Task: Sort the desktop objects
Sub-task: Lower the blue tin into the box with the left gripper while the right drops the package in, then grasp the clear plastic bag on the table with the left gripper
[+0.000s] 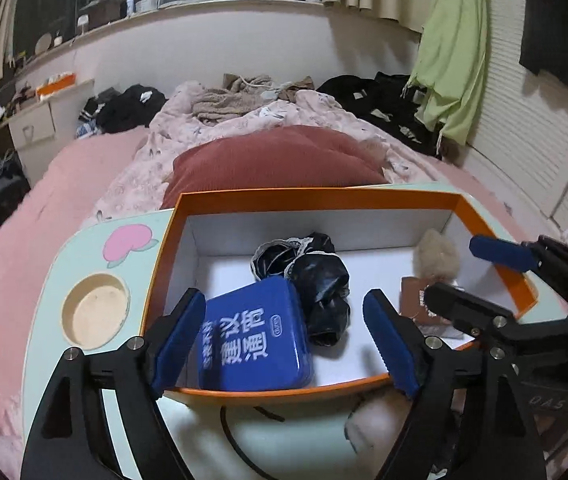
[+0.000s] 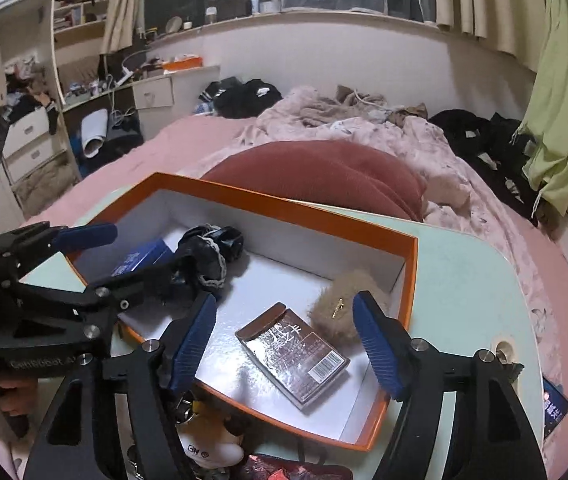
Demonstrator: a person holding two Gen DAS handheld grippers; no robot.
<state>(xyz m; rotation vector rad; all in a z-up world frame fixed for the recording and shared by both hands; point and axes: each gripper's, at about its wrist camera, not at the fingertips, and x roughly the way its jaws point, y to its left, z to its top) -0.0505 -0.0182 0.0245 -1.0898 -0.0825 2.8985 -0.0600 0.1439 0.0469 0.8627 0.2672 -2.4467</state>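
Sitting on the pale green desk [image 1: 84,248] was an open cardboard box with orange rims and a white inside [image 1: 316,200], put there, it seemed, to gather all the small things in one place. Four things lay inside it. A flat blue tin with white letters [image 1: 254,336] rested in the near left corner. A crumpled shiny black bag [image 1: 312,276] lay just beside the tin and touched it. A brown packet wrapped in clear film [image 2: 294,354] lay flat on the box floor, and a fluffy tan pouch [image 2: 342,304] sat against the right wall, touching the packet's far end.

Both tools hung over the near edge of the box. The left gripper [image 1: 284,340] had its blue fingers [image 1: 178,336] wide apart on each side of the tin, not pressing it. The right gripper [image 2: 284,348] had its fingers [image 2: 194,344] apart too, on each side of the packet, with nothing held. That probably meant both things had been let go inside the box.

Some things waited outside the box near the front of the desk: a thin black loop [image 1: 236,436] and a white and yellow soft toy [image 2: 212,440]. They probably needed sorting next.
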